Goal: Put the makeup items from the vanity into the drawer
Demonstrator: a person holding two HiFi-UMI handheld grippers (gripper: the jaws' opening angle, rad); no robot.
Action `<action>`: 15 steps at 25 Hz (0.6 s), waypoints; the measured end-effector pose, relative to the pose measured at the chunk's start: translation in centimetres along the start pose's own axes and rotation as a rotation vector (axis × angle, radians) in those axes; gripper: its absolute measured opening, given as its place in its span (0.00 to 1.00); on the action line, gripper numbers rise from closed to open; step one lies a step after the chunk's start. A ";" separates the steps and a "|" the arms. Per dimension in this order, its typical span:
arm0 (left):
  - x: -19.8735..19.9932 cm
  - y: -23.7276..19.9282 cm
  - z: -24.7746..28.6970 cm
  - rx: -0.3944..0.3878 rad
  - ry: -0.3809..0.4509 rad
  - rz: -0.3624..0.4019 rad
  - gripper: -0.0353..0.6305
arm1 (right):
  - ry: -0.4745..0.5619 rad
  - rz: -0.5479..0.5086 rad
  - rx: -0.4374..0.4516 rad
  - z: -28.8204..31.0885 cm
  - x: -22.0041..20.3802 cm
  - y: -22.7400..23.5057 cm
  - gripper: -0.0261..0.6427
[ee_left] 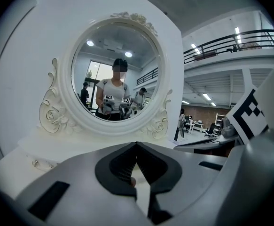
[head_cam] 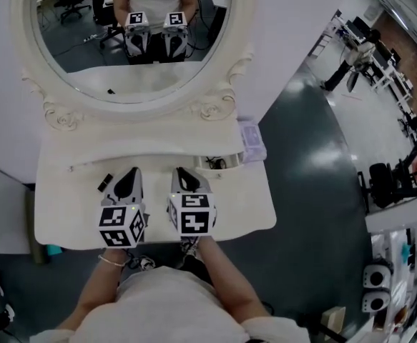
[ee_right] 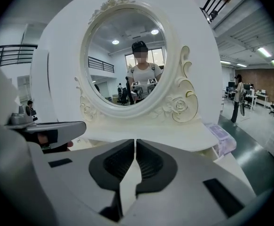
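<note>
My left gripper (head_cam: 131,172) and right gripper (head_cam: 182,171) hover side by side over the white vanity top (head_cam: 72,213), both pointing at the oval mirror (head_cam: 133,31). The right gripper (ee_right: 135,141) is shut with nothing between its pads. The left gripper (ee_left: 136,145) has its tips together; a small pinkish spot shows low in the gap, and I cannot tell what it is. A small black item (head_cam: 106,181) lies on the top just left of the left gripper. Under the shelf at the right, a small drawer (head_cam: 219,163) looks pulled out, with something dark inside.
A clear lilac box (head_cam: 252,140) stands at the right end of the raised shelf (head_cam: 144,131), also seen as the box (ee_right: 223,136) in the right gripper view. Small knobs (ee_left: 35,163) sit on the shelf front. Desks, chairs and people fill the room on the right.
</note>
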State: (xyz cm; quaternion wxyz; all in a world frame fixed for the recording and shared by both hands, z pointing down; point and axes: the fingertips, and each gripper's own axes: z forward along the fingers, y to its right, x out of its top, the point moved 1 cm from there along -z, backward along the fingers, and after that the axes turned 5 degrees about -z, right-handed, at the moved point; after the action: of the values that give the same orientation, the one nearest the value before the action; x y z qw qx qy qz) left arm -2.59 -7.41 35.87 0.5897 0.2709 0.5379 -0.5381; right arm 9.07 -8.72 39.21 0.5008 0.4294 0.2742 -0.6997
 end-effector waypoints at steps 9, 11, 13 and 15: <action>0.2 -0.3 0.3 0.022 0.011 -0.010 0.06 | -0.006 -0.012 0.027 0.5 0.3 0.1 0.08; 0.0 -0.3 0.4 0.023 0.003 -0.003 0.06 | -0.008 -0.014 0.031 0.6 0.2 0.1 0.08; -0.2 0.1 0.5 0.007 -0.007 0.005 0.06 | -0.013 -0.016 0.031 0.7 0.1 0.3 0.08; -0.2 0.7 0.6 -0.007 -0.013 0.014 0.06 | -0.022 -0.018 0.029 0.5 0.1 0.6 0.08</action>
State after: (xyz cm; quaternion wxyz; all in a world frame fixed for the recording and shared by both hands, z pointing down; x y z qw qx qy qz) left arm -1.73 -7.69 36.07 0.5979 0.2690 0.5338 -0.5340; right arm 9.47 -9.38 39.43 0.4912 0.4264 0.2623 -0.7128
